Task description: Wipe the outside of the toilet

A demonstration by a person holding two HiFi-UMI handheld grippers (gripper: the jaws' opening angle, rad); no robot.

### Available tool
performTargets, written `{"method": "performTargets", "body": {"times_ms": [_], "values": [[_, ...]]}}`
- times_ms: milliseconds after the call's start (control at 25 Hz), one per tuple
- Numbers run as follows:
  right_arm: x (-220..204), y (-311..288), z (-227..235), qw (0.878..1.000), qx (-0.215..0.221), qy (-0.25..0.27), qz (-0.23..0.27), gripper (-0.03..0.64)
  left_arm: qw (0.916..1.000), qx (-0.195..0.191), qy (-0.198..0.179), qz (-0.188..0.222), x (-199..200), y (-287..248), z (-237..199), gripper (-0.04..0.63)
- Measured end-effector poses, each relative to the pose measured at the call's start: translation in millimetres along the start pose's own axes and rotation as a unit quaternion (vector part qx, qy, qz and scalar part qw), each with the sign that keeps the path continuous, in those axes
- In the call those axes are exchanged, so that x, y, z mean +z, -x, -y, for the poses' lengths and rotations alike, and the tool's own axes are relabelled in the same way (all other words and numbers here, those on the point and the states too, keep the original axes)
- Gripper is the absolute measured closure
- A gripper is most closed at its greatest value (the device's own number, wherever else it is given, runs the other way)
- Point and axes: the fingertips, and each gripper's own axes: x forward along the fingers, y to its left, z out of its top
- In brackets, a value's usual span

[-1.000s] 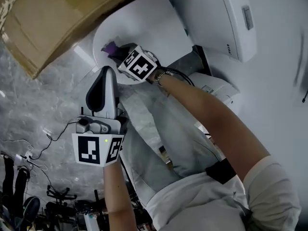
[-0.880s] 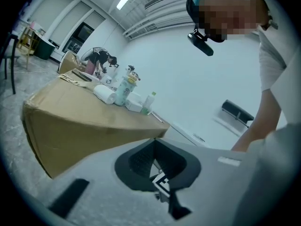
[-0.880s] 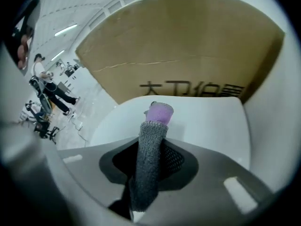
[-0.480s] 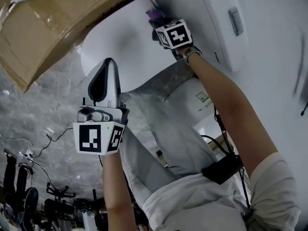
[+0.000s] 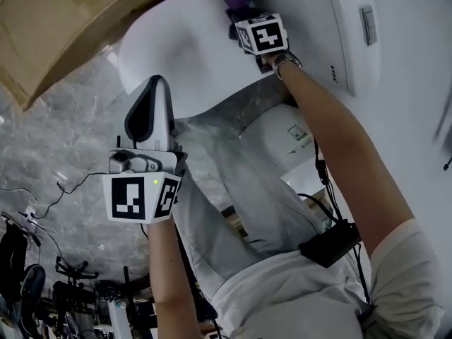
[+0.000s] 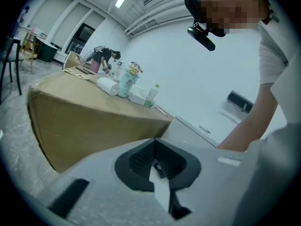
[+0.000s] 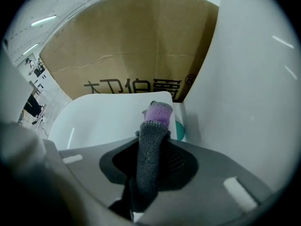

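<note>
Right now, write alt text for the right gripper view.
The right gripper is shut on a grey cloth with a purple end, held toward the white toilet lid. A brown cardboard box with dark print fills the background above.

A big brown cardboard box [image 5: 63, 34] is crowding the white ceramic toilet [image 5: 176, 55], leaving only a narrow slot by the white cistern [image 5: 339, 41]; grey marbled floor [image 5: 49, 147] is lying open alongside.
</note>
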Motion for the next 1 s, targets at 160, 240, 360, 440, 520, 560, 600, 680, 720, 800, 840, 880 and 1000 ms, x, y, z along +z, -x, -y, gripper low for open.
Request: {"method": "performTargets", "body": {"times_ms": [160,240,360,440,520,560,600,680,720,800,840,880,1000], "values": [[-1.0,-1.2,-24.0,1.000,0.010,-0.015,-0.019,0.522,0.9998,0.011,0.012,0.005,-3.3,28.4,-15.6,0.591],[-2.1,-2.0,-44.5,0.999,0.019,-0.007,-0.029,0.522,0.9998,0.013,0.012,0.004,-3.6,42.3,-24.0,0.591],[-5.4,-4.1,-83.2,0.998,0.032,0.017,-0.043,0.521,0.9996,0.020,0.017,0.007,-1.1,63.0,-39.0,0.591],[-5.6,-2.4,-105.5,0.998,0.035,0.028,-0.046,0.520,0.9995,0.023,0.020,0.012,4.3,74.7,-44.9,0.591],[-5.0,4.6,-121.8,0.998,0.035,0.023,-0.046,0.520,0.9994,0.023,0.020,0.015,10.7,86.0,-45.1,0.591],[-4.3,7.8,-130.6,0.998,0.035,0.019,-0.045,0.520,0.9995,0.022,0.019,0.015,12.6,92.3,-46.5,0.591],[-3.5,9.6,-140.9,0.998,0.036,0.016,-0.045,0.520,0.9995,0.022,0.018,0.013,13.1,99.3,-50.5,0.591],[-2.6,9.2,-164.5,0.998,0.038,0.015,-0.047,0.520,0.9995,0.022,0.020,0.010,12.0,114.8,-64.7,0.591],[-2.7,7.9,-176.3,0.998,0.040,0.017,-0.050,0.520,0.9995,0.021,0.022,0.009,11.7,122.4,-72.3,0.591],[-3.5,5.8,-198.4,0.997,0.047,0.020,-0.056,0.519,0.9995,0.020,0.023,0.010,12.3,135.8,-84.4,0.591],[-4.3,5.5,-208.5,0.997,0.050,0.022,-0.060,0.519,0.9995,0.018,0.023,0.010,12.8,141.6,-88.7,0.591],[-5.5,5.8,-218.1,0.996,0.054,0.025,-0.064,0.518,0.9995,0.017,0.024,0.010,13.4,147.0,-92.2,0.591],[-10.0,7.4,-246.4,0.995,0.059,0.028,-0.070,0.518,0.9997,0.008,0.020,0.008,17.3,162.0,-102.1,0.591]]}}
